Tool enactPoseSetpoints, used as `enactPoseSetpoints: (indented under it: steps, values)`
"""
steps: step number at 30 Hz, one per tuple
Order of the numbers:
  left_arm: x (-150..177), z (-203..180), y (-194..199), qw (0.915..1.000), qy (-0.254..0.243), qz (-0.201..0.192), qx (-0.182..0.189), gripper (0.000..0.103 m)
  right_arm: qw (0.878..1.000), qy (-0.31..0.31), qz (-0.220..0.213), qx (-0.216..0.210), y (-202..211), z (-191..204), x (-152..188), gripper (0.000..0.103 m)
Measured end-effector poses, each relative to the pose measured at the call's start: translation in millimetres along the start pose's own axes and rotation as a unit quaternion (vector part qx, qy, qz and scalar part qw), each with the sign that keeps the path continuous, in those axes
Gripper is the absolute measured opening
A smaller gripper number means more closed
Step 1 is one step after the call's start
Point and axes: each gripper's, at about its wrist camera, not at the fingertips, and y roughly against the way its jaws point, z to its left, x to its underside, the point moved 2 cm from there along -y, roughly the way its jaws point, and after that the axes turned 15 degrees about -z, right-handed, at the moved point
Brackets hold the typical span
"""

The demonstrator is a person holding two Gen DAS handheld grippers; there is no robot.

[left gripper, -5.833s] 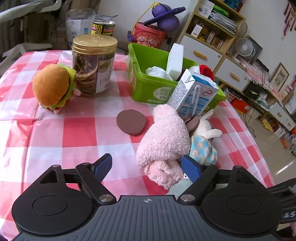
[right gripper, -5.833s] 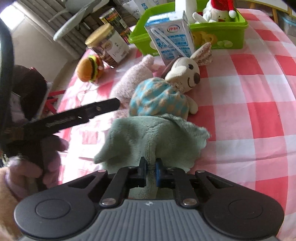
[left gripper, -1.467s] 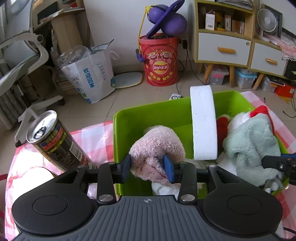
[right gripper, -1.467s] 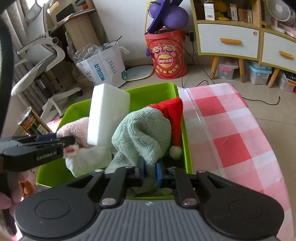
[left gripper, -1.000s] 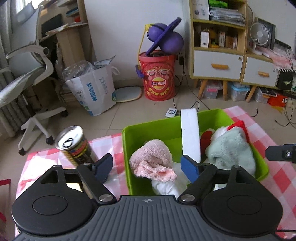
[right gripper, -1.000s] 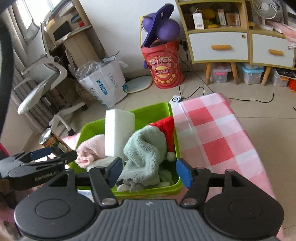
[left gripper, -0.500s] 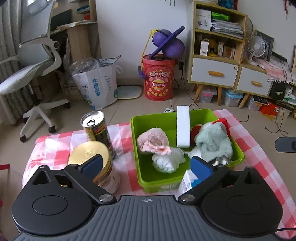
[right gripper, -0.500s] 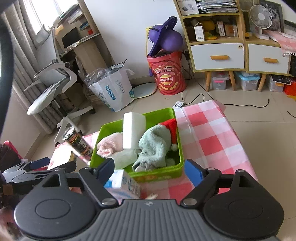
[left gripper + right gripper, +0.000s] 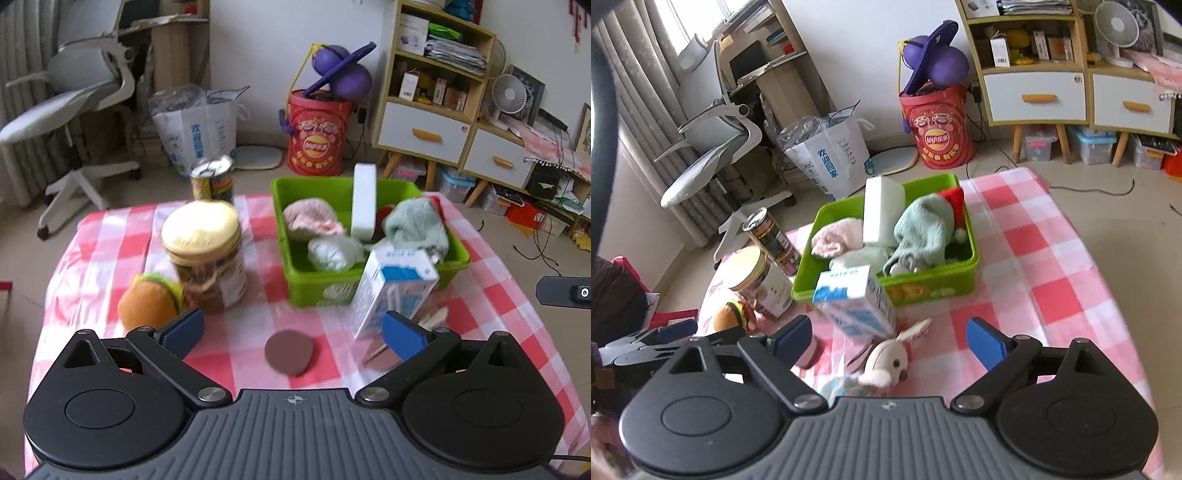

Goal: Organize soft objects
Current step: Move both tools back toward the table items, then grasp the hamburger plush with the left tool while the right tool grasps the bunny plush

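Both hand-held grippers (image 9: 291,328) (image 9: 888,332) spread apart, empty; rabbit plush (image 9: 886,363) half hidden behind right one.

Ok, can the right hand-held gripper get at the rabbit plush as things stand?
Probably yes: the right hand-held gripper is open, and the rabbit plush lies uncovered just below it; the milk carton stands close behind.

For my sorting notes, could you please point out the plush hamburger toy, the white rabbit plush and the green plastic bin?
plush hamburger toy (image 9: 147,306): left wrist view, on its orange bun.
white rabbit plush (image 9: 886,363): right wrist view, on its head.
green plastic bin (image 9: 934,286): right wrist view, on its front wall.
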Motion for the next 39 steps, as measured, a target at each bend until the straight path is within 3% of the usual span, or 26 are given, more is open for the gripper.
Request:
enactPoseSetpoints:
  steps: [7, 14, 21, 31, 39]
  values:
    - [23.6, 30.9, 7.5, 0.9984, 0.045, 0.001, -0.033, 0.098, 1.0, -0.02, 0.004, 0.006, -1.8, 4.1, 27.3, 0.069]
    - [50.4, 70.0, 3.9, 0.9941, 0.055, -0.024, -0.09, 0.098, 0.998, -0.037, 0.01, 0.051, -13.2, 5.7, 60.2, 0.069]
    - [68.8, 105.5, -5.2, 0.9885, 0.081, -0.04, -0.121, 0.098, 0.997, -0.032, 0.008, 0.071, -20.6, 16.6, 81.9, 0.069]
    - [78.1, 125.1, -39.7, 0.9786, 0.079, -0.073, -0.175, 0.098, 0.999, 0.009, 0.0, 0.051, -30.6, 41.2, 110.9, 0.07]
    - [79.2, 117.7, -63.2, 0.9802, 0.054, -0.086, -0.17, 0.096, 0.999, 0.024, 0.009, 0.04, -43.7, 43.7, 125.3, 0.07]
